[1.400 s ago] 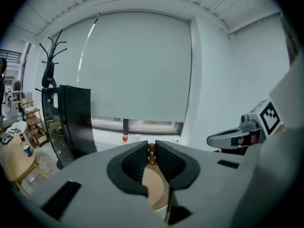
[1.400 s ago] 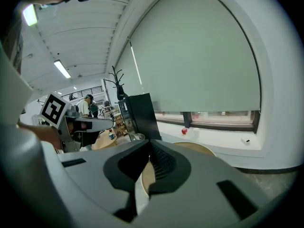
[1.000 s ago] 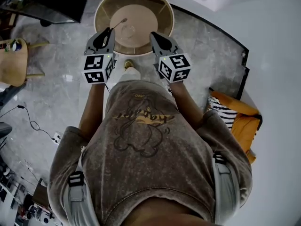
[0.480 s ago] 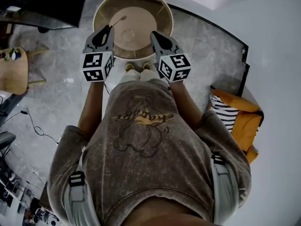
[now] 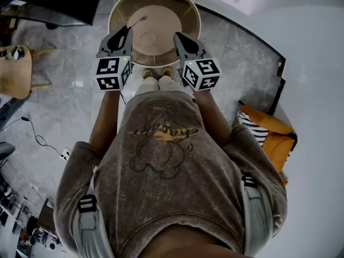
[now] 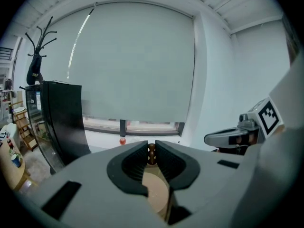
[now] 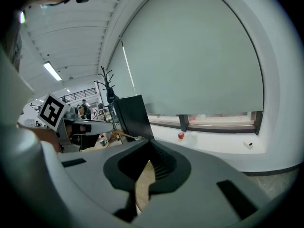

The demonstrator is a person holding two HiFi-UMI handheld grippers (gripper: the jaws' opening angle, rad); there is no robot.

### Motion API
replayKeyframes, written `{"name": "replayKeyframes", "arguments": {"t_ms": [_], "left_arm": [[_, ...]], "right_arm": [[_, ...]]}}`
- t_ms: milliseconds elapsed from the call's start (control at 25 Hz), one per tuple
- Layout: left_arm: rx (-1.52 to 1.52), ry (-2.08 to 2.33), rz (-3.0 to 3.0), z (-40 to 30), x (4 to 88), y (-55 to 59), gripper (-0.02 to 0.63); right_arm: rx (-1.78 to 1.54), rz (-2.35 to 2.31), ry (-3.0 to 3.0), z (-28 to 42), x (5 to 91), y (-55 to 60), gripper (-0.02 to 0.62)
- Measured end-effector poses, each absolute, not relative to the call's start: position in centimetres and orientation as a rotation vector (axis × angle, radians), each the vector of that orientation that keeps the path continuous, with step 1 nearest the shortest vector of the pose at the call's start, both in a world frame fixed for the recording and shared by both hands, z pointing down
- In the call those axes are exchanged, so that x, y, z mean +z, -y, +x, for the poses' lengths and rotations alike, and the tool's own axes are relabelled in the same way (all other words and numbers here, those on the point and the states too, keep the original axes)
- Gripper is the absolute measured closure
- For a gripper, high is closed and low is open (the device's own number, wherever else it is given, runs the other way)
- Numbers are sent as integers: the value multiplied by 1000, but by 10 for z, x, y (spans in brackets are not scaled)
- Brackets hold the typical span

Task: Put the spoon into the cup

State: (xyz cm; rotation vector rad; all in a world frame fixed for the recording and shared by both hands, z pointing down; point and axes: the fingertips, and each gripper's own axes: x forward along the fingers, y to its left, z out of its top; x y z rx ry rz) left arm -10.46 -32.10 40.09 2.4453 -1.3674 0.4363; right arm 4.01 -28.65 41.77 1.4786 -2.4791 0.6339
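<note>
A thin spoon (image 5: 138,22) juts from my left gripper (image 5: 128,31) over the round tan table (image 5: 191,15), with its bowl end toward the far left of the tabletop. In the left gripper view the jaws are shut on the spoon's brown beaded handle (image 6: 151,154). A pale round cup (image 5: 148,38), seen from above, stands on the tabletop just right of the left gripper's tip. My right gripper (image 5: 178,37) hovers over the table's near right rim, to the right of the cup. Its jaws meet with nothing between them (image 7: 148,146).
An orange bag with striped cloth (image 5: 269,130) lies on the floor at the right. At the left stand a wooden seat (image 5: 16,71) and a floor cable (image 5: 37,140). Beyond the table are a black panel (image 6: 61,122), a coat stand (image 6: 38,56) and a window sill with a red ball (image 6: 122,140).
Both grippers have moved a little forward toward the table, and the spoon stays in the left one. The person's feet now stand together at the table's near edge.
</note>
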Motion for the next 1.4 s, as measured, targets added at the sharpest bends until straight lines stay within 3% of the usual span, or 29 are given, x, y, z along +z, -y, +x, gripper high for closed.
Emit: {"name": "replayKeyframes", "arguments": {"t_ms": [1400], "left_arm": [[525, 1322, 2304, -99, 516, 356, 548]], "right_arm": [[798, 1374, 2428, 38, 513, 328, 575]]}}
